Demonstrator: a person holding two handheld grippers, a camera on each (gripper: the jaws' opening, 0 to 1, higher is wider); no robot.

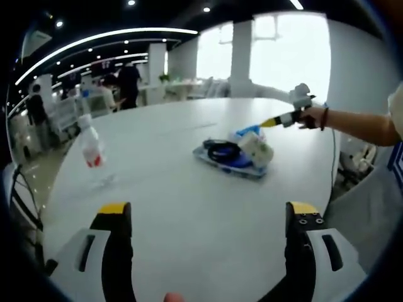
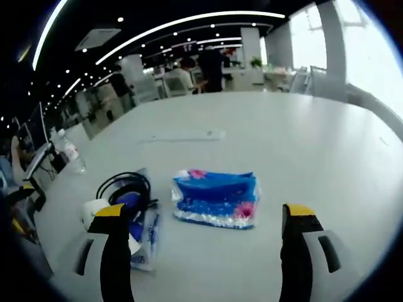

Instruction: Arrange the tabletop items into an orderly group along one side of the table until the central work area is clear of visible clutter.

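Both hand-held grippers hang above the white counter with their jaws spread wide and nothing between them. In the left gripper view, the left hand-held gripper has its yellow-tipped jaws rising from the bottom edge, with bare counter between them. Ahead of it and a little to the right, well apart from the jaws, lies a small heap: a coiled black cable on a flat clear packet, with a white roll and a blue tissue pack touching behind it. Far to the left of the heap, a plastic bottle with a red label stands upright near the counter's edge. Beyond the heap, a person's hand holds the right hand-held gripper over the far side of the counter, its yellow tip pointing toward the tissue pack.

In the right gripper view, the right hand-held gripper looks down on the same things from the other side. The tissue pack lies flat just ahead of the gap between the jaws, near but not touching them. Beside it to the left sits the black cable on the clear packet, partly hidden behind the left jaw, with the white roll at its outer side. The bottle stands far off at the left rim of the counter.
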